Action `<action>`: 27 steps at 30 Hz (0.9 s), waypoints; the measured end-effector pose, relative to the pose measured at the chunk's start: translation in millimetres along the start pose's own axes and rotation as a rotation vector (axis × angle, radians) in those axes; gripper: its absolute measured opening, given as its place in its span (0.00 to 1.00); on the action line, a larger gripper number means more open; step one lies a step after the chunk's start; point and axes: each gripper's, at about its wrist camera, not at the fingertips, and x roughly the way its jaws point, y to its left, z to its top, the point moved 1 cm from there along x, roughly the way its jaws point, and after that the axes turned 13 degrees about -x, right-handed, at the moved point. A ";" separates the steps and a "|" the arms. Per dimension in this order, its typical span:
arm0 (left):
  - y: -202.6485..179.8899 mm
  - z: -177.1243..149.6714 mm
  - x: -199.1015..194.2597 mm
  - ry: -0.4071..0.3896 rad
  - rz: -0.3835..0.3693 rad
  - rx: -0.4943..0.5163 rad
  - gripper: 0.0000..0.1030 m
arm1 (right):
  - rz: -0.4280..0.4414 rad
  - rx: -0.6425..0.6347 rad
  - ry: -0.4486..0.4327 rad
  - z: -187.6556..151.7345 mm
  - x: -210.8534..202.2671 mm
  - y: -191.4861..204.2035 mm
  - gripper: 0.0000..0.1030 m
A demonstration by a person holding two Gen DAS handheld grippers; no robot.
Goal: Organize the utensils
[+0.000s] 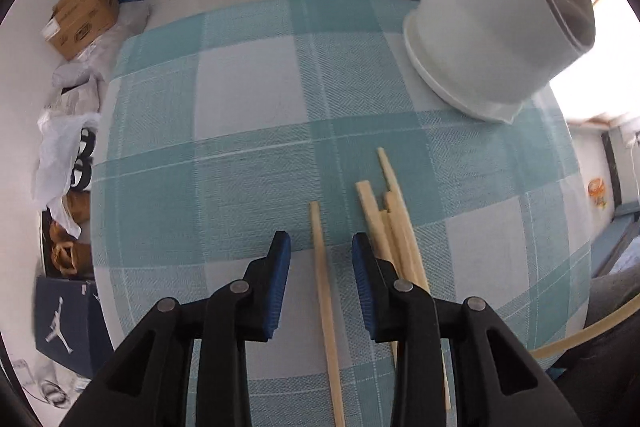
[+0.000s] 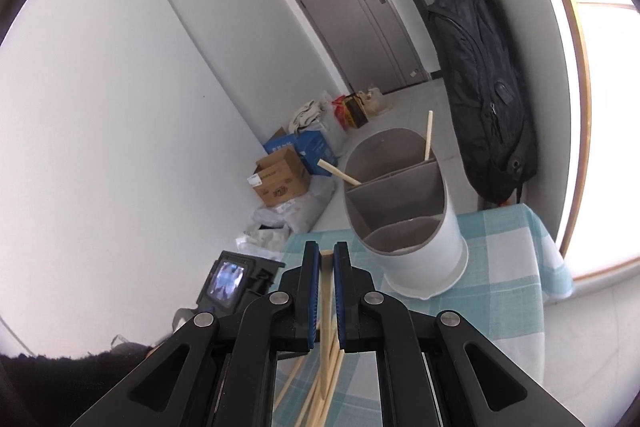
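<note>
Checked cloth covers the counter. Right gripper, clamped on a chopstick, needs lifting toward the holder; left gripper hangs apart over a loose chopstick.

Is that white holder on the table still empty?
No. In the right wrist view, two chopsticks already stand in the back compartment of the holder.

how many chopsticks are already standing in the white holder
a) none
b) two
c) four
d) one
b) the right wrist view shows two chopsticks in the white holder: one chopstick leaning out over the left rim and another chopstick sticking up at the far side, while the right tool is shut on a third chopstick.
</note>
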 end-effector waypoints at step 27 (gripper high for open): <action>-0.8 -12.7 -134.8 -0.459 -0.259 -0.079 0.01 | -0.087 -0.077 -0.022 -1.9 -2.1 18.1 0.06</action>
